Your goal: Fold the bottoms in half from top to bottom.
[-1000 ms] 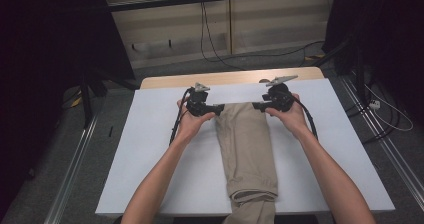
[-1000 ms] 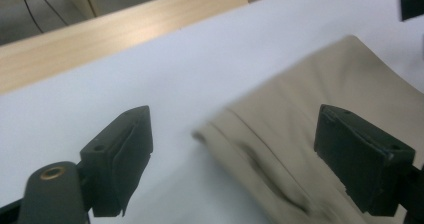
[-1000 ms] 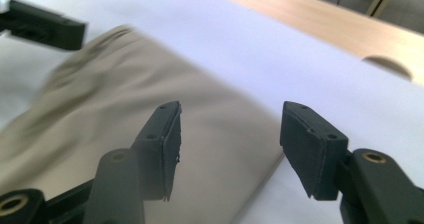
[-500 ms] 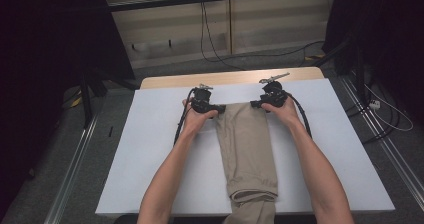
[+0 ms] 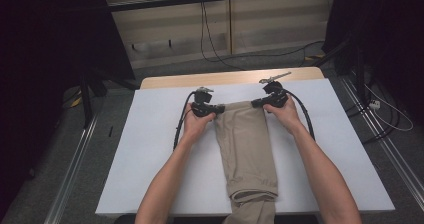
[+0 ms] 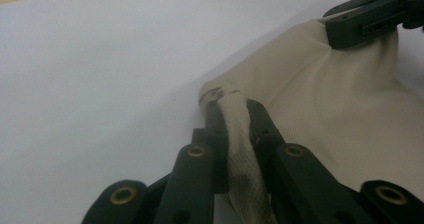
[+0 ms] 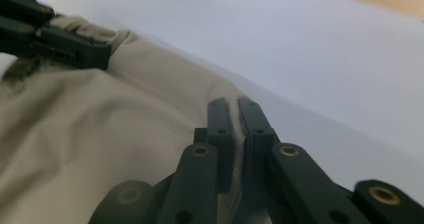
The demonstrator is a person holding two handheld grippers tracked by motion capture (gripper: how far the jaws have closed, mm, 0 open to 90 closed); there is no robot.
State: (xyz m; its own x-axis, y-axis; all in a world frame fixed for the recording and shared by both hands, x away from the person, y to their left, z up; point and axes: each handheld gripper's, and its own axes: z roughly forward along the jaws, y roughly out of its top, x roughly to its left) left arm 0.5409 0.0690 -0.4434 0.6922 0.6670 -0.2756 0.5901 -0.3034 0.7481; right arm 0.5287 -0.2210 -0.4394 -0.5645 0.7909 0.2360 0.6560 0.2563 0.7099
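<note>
work: folding a pair of beige trousers (image 5: 247, 144) laid out on the white worktop (image 5: 150, 149).
trousers: folded lengthwise into a narrow strip; long axis runs from the far edge toward the person, the near end bunched and hanging over the worktop's front edge.
left tongs (image 5: 216, 110): pinching the far left corner of the cloth, a roll of fabric between the jaws.
right tongs (image 5: 256, 103): pressed together on the far right corner, a thin edge of cloth in between.
key relation: both tongs hold the far end, the whole length lies toward the person, so a fold would likely bring that end straight back along the strip.
nearer hand: neither, both level.
</note>
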